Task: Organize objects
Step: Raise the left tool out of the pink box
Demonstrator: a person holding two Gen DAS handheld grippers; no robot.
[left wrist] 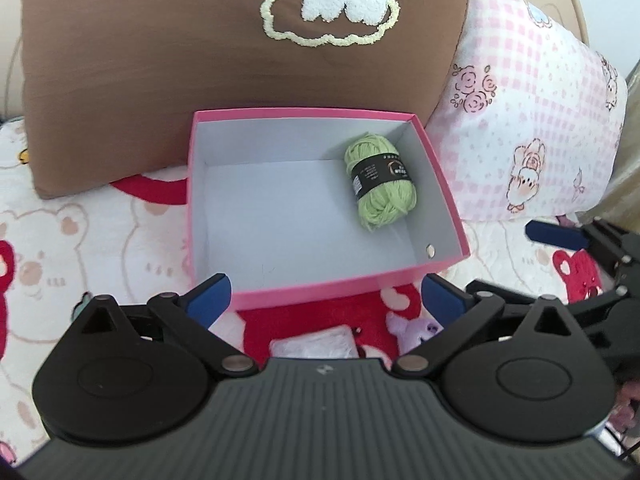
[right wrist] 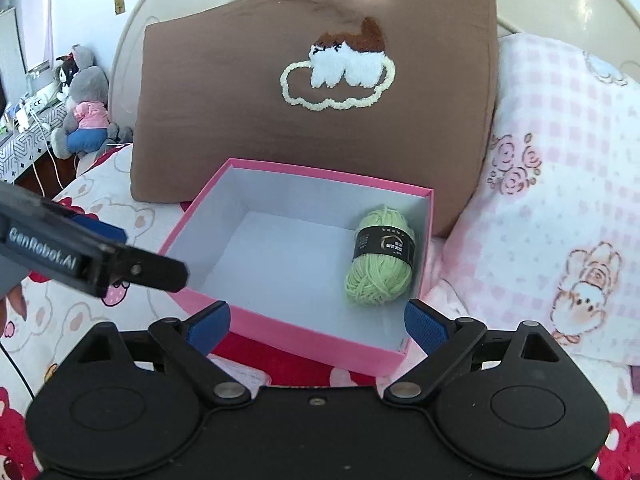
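A pink box point(left wrist: 316, 295) with a white inside stands on the bed; in the right wrist view its front wall point(right wrist: 320, 340) is near. A green yarn ball point(left wrist: 378, 182) with a black label lies in the box's right part, also seen in the right wrist view point(right wrist: 382, 264). My left gripper point(left wrist: 328, 298) hangs open just before the box's front wall, nothing between its blue pads. My right gripper point(right wrist: 318, 324) is open too, at the box's near right corner, empty. One blue finger point(left wrist: 556, 236) of it shows right of the box.
A brown cushion point(left wrist: 240, 40) leans behind the box, a pink checked pillow point(left wrist: 532, 120) to its right. On the bear-print blanket before the box lie a small purple plush point(left wrist: 416, 330) and a clear plastic bag point(left wrist: 316, 344). Stuffed toys point(right wrist: 84, 112) sit far left.
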